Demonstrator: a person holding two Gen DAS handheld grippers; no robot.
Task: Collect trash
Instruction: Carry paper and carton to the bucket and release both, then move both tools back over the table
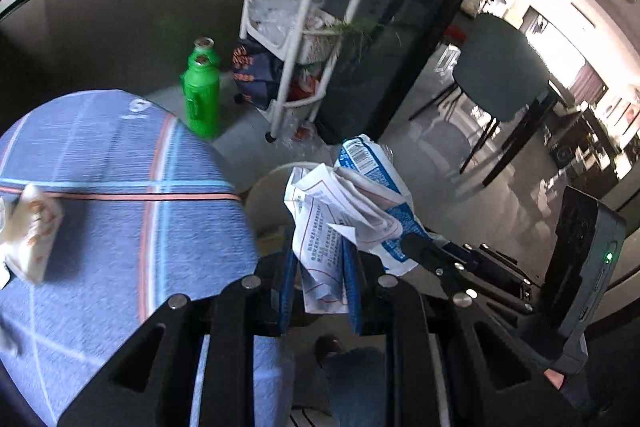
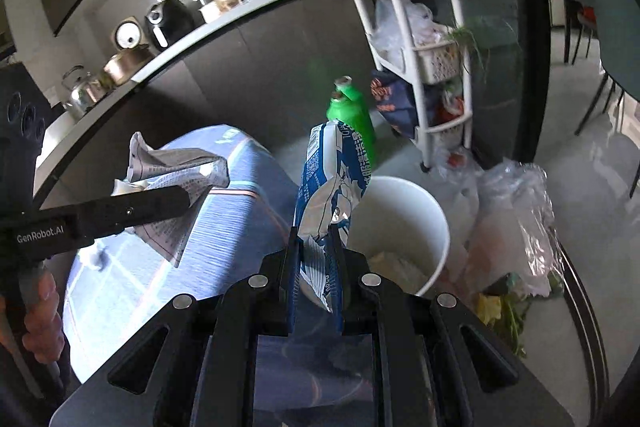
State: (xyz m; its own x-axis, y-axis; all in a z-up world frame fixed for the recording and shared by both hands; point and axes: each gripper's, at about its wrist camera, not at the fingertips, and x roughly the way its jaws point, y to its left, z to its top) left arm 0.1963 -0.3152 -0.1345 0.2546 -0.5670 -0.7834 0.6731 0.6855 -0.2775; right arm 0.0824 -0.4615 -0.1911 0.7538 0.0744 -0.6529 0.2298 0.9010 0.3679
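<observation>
Now both pieces of trash are in hand: the crumpled printed paper is pinched between the left gripper fingers, and the blue-and-white wrapper stands upright, clamped in the right gripper. Both hang beside the white bin, which sits on the floor just past the bench with the blue cloth. To drop cleanly, I would carry each piece fully over the bin's mouth and lower it inside the rim before parting the fingers, since light paper may drift. A small packet on the cloth looks uncollected.
</observation>
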